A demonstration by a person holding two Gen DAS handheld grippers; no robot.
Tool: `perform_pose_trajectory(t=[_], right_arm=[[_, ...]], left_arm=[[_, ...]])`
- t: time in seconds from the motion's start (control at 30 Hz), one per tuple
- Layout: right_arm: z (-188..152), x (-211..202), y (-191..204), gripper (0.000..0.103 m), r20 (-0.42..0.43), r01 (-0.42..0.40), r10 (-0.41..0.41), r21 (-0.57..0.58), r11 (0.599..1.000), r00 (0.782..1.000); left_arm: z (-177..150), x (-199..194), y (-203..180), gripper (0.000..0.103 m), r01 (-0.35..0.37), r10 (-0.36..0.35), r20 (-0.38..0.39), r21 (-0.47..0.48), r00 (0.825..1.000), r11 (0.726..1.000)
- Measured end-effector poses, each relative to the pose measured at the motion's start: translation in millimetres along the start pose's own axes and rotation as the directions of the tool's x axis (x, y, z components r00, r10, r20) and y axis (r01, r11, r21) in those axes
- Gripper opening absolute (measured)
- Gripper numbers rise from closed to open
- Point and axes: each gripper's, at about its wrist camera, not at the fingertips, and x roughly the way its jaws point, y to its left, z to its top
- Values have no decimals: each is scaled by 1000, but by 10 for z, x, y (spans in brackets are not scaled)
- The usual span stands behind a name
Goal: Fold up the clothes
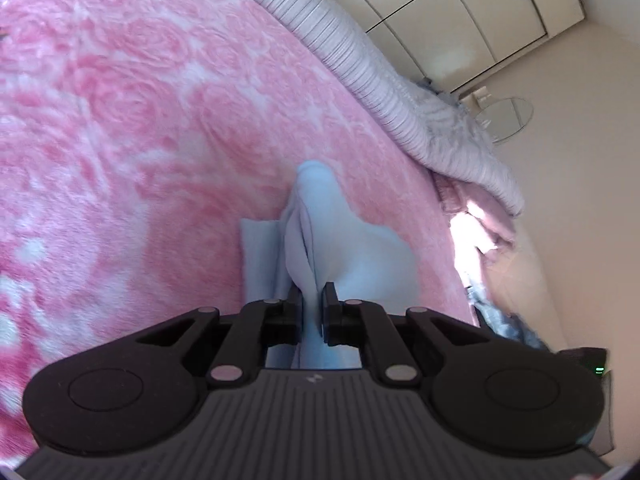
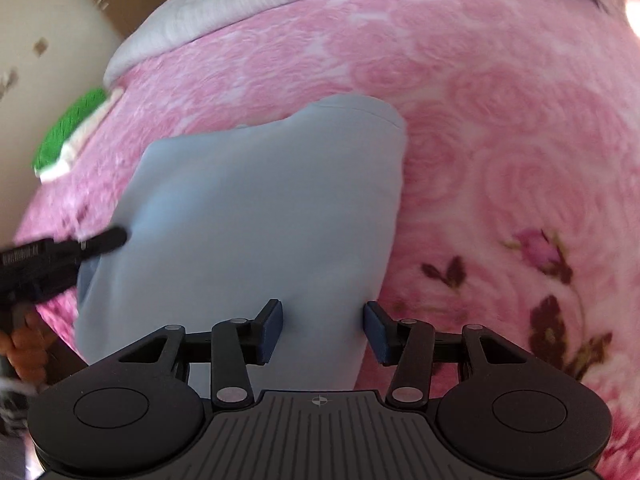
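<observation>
left claw: clamped tight on a bunched fold of the light blue garment; cloth rises between the pads and drapes away from them onto the bed.
right claw: jaws stand wide, nothing gripped; it hovers over the near part of the garment, cloth showing in the gap.
garment: spread on the pink rose blanket, left side pinched by the left claw, seen at the right camera's left edge.
grey ribbed cover: lies along the blanket's far edge.
green-and-white item: at the blanket's left edge, apart from the garment.
</observation>
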Motion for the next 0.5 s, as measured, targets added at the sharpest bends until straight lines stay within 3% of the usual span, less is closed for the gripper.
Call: perform_pose_trajectory(t=[0.1,0.13,0.2,0.27,0.4,0.5], right_arm=[[-52,82,130,49,22,46,-45,-72,996,999],[-83,99,153,50,36,57,-54,-94,994,998],[-173,56,160,50,84,68,-58,-118,991,995],[-332,-64,179,50,150,87,-61,-171,982,987],[-762,-374,229,50,269,138,-53,-306,942,962],[-1088,-564,262,50,300,148,-30,-380,913,953]], left_arm=[[-75,90,44,9,-54,55,-22,22,998,998],[-87,77,30,14,-69,70,-13,28,997,997],[-107,-7,-31,25,-112,111,5,51,994,992],[-147,-169,-90,25,-138,137,29,66,990,988],[-324,-596,-115,32,-108,109,45,-15,993,994],[-505,-811,-30,35,-95,99,27,-135,995,986]])
